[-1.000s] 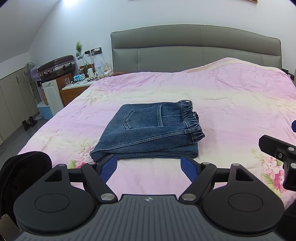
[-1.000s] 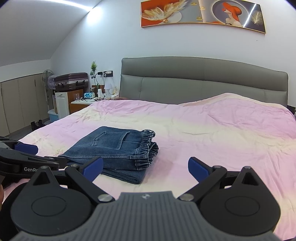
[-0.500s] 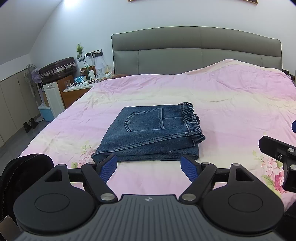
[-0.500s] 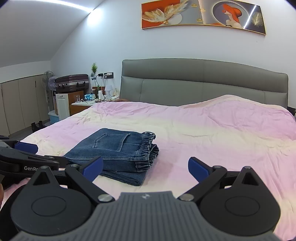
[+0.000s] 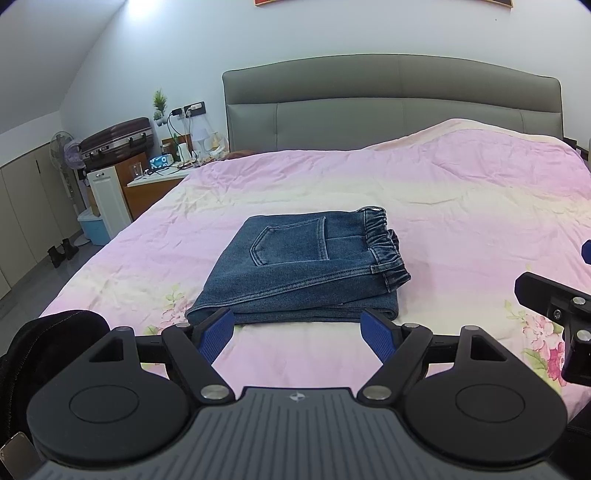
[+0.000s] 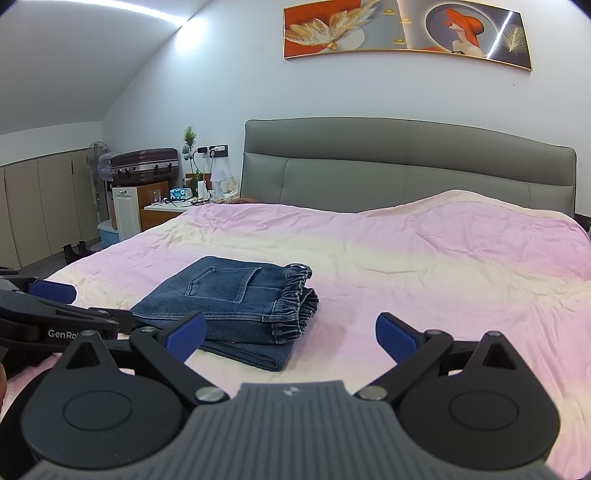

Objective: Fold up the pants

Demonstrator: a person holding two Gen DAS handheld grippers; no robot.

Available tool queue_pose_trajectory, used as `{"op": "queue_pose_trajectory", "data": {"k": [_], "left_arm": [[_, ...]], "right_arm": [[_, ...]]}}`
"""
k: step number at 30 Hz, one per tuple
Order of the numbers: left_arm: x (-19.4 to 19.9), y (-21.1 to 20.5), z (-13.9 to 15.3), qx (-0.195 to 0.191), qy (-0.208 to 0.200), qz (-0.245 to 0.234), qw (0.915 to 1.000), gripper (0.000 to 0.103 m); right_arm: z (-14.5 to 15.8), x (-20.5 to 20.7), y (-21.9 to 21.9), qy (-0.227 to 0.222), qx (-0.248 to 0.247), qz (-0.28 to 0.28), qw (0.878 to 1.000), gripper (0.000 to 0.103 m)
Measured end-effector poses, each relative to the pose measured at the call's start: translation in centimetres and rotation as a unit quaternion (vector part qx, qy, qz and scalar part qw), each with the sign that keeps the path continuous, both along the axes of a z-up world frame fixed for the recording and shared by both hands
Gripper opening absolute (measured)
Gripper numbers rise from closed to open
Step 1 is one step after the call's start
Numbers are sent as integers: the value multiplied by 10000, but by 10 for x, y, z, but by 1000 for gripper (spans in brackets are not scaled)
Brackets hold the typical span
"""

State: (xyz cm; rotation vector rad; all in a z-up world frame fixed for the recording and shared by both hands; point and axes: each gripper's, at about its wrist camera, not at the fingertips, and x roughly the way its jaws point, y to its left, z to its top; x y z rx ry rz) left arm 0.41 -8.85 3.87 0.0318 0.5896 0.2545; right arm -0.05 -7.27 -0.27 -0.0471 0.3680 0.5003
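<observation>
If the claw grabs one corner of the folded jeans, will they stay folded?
Probably not. The jeans are soft denim stacked in loose layers, so they would likely droop and unfold. The thick stack looks fairly heavy for cloth. They shouldn't slide easily on the wrinkled bedsheet.

A home bedroom. A wide bed [image 6: 424,258] under a pink sheet fills the room, backed by a grey padded headboard [image 6: 406,162] with a framed picture [image 6: 406,31] above. Beside it stand a cluttered nightstand [image 6: 166,210], a suitcase [image 6: 144,166] on a cabinet, a fan [image 6: 98,162], and shoes [image 6: 74,251] on the floor.
</observation>
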Motion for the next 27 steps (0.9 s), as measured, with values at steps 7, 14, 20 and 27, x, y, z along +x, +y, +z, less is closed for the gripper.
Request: {"op": "queue_pose_trajectory", "data": {"k": [7,14,20,27], "left_arm": [[-2,0,3,76,-2,-25,10000,91],[-1,1,4,97,18,-44,9999,91],[0,1,4,94,16,-50,9999,91],[2,2,4,56,27,-82,9999,91]], "right_arm": [[1,0,0,-4,7,-3,10000,95],[1,-2,-1,-8,22,-12,10000,95],[1,-1,-1,4,27,-7,10000,95],[2,0,-2,23,33,-2,10000,95]]}}
